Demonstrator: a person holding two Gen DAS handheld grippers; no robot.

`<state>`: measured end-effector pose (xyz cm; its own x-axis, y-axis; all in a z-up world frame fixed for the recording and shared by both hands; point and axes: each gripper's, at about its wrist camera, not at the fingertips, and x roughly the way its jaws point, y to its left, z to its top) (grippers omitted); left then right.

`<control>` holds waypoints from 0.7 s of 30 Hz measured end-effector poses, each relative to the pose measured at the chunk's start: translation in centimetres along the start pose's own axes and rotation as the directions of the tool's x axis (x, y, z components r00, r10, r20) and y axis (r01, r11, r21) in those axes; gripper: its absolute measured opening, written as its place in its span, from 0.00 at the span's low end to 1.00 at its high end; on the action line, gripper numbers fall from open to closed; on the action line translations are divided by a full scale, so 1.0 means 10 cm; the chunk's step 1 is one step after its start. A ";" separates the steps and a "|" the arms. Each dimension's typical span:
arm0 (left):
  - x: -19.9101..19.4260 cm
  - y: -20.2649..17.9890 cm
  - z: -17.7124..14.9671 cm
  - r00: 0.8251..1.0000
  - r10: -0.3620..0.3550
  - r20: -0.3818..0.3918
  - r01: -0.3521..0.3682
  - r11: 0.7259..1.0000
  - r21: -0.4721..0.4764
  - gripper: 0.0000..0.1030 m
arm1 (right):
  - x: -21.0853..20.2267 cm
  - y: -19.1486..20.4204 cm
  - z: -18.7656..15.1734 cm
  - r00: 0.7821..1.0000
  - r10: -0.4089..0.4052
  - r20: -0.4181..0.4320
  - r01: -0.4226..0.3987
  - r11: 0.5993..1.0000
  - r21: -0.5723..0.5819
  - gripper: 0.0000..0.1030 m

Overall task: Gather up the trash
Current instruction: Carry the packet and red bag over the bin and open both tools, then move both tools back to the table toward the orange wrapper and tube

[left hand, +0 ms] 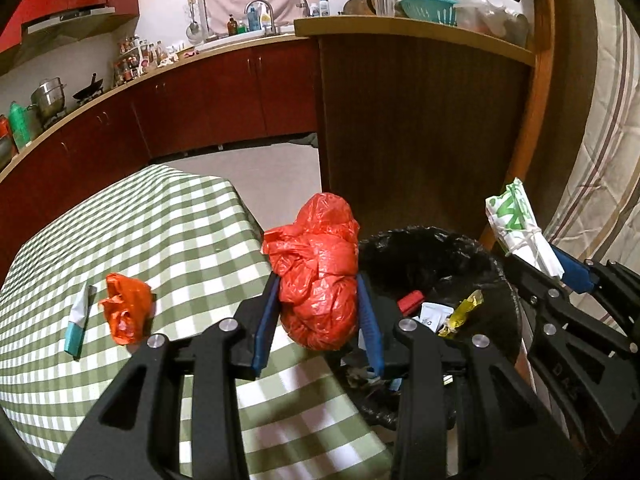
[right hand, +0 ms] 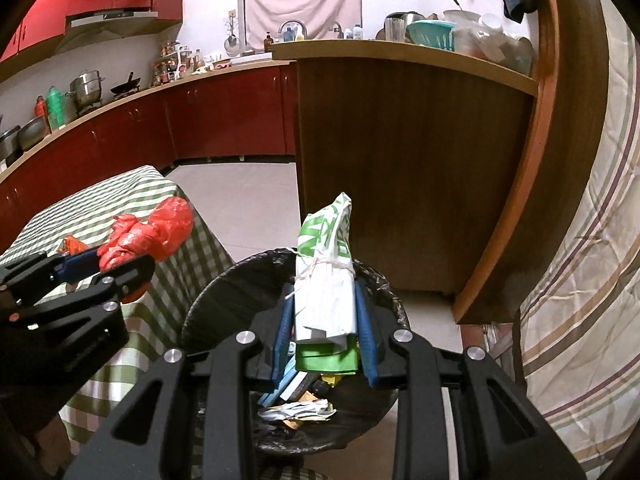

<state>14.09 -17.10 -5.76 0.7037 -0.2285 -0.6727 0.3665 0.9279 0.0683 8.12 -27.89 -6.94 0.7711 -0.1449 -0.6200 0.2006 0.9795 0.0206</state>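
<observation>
Gripping red bag (left hand: 318,276): left gripper (left hand: 318,312); right gripper (right hand: 325,320) clamps white-green bundle (right hand: 326,280) above bin (right hand: 224,280).

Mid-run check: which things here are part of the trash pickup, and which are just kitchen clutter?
Job:
- red plastic bag, held in left gripper
- white and green bag, held in right gripper
- black-lined bin
- small orange bag and teal-white packet, still on the checked table

Clutter:
- steel pot
- teal colander
- sink bottles
</observation>
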 end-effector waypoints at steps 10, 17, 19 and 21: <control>0.10 -0.15 0.03 1.000 -0.017 -0.019 0.018 0.999 0.029 0.52 | 0.08 -0.12 0.00 1.000 0.007 -0.007 -0.007 0.999 0.038 0.31; 0.08 -0.11 0.05 1.000 -0.001 -0.019 0.001 1.000 0.021 0.58 | 0.06 -0.14 0.01 1.000 0.007 0.003 -0.007 0.999 0.053 0.34; 0.07 -0.09 0.04 1.000 0.003 -0.017 -0.003 1.000 0.019 0.58 | 0.05 -0.15 0.01 1.000 0.006 0.005 -0.006 0.999 0.052 0.34; 0.05 -0.06 0.04 1.000 0.006 -0.016 -0.006 1.000 0.016 0.58 | 0.05 -0.14 0.01 1.000 0.003 0.007 -0.003 0.999 0.052 0.34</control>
<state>14.49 -17.94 -5.86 0.6964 -0.2178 -0.6838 0.3716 0.9246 0.0839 8.24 -29.39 -7.17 0.7761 -0.1431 -0.6141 0.2290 0.9714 0.0630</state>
